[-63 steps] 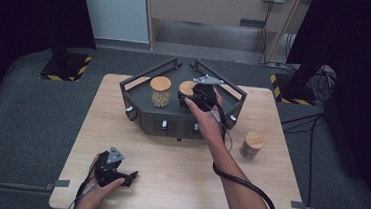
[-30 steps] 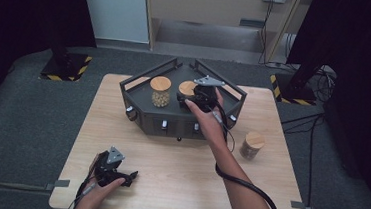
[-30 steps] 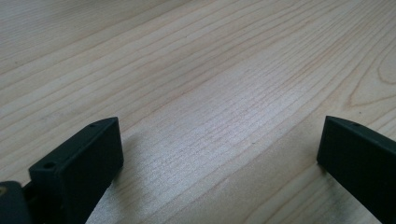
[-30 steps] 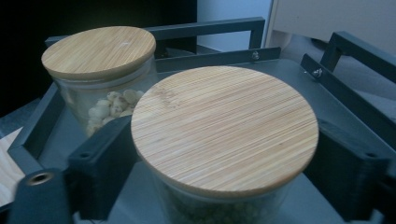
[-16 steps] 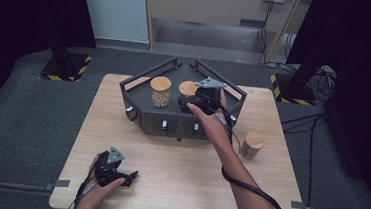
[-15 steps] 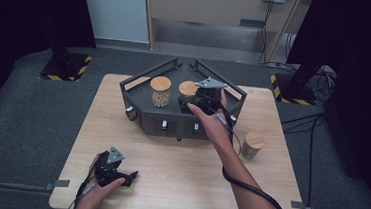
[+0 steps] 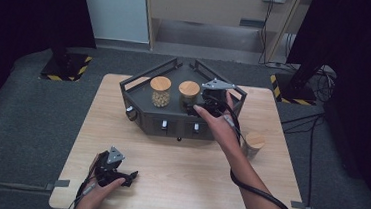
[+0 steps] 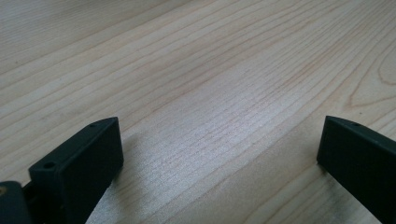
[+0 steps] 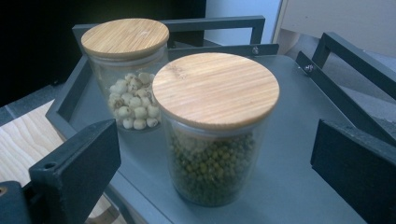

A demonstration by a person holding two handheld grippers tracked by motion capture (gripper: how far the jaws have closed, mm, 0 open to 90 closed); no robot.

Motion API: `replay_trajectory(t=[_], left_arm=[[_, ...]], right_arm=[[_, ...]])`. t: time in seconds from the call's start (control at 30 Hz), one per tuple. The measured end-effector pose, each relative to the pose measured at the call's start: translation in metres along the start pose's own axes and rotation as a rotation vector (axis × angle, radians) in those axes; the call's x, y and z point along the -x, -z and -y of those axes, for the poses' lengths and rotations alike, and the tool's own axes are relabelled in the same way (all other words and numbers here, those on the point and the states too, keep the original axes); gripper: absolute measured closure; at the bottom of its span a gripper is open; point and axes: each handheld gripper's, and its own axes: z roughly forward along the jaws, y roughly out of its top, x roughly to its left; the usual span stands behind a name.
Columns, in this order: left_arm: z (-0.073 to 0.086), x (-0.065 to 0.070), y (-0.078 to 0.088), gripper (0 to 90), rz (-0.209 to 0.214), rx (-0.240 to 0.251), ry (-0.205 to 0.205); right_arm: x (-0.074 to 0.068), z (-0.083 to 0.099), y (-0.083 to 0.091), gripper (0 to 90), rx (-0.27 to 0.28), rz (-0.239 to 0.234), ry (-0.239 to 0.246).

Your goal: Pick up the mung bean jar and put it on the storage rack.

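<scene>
Since a second ago the right claw (image 7: 199, 105) has let go of the jar of green beans (image 9: 215, 126) and drawn back a little; its jaws have just been opening and now stand spread, with the jar in front of them, untouched. That jar stands upright on the dark tray (image 7: 138, 105), just beside the jar of pale seeds (image 9: 127, 74). A third jar (image 7: 253, 144) sits on the desk (image 7: 177, 179) right of the tray. Near the desk's front edge, the left claw (image 7: 126, 176) rests spread over bare wood.
</scene>
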Motion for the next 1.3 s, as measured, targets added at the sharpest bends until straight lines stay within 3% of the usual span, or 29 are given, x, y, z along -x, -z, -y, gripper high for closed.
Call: replay_trajectory(t=[0.37, 1.3], left_arm=[[0.000, 0.000, 0.000, 0.0, 0.000, -0.001, -0.001], [-0.001, -0.001, -0.001, 0.0, 0.001, -0.001, -0.003]], right_arm=[[0.004, 0.001, 0.016, 1.7, -0.036, 0.000, 0.033], [0.023, 0.018, 0.051, 2.0, -0.065, 0.020, 0.000]])
